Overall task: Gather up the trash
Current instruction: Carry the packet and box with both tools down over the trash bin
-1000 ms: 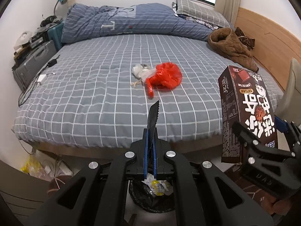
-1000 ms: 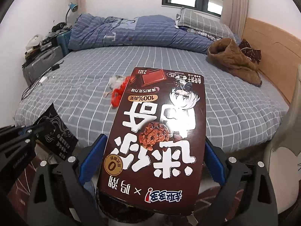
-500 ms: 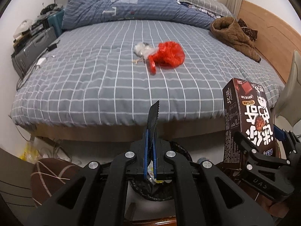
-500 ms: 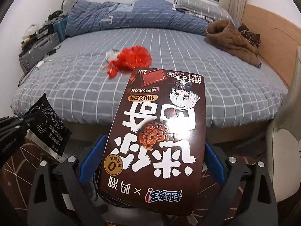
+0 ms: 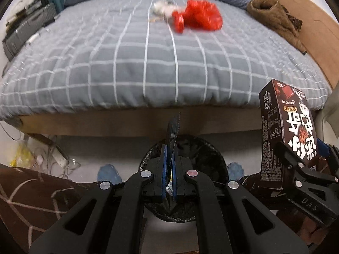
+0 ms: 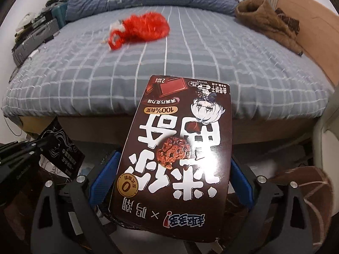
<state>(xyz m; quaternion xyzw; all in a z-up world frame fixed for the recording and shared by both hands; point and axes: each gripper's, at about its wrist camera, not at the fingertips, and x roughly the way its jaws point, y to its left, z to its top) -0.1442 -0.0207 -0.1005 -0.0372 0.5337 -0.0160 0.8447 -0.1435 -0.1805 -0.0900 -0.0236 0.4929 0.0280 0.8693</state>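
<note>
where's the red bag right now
The red bag lies on the bed, far side in both views, beside white scraps.

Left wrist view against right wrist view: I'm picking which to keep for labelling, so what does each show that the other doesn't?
Only the left wrist view shows the black-lined round trash bin on the floor, under the left gripper, which pinches a thin black serrated-edge wrapper. Only the right wrist view shows the printed front of the brown cardboard cookie box and the wrapper's flat face. Both show the right gripper clamping the box, the red crumpled plastic bag and the grey checked bed.
</note>
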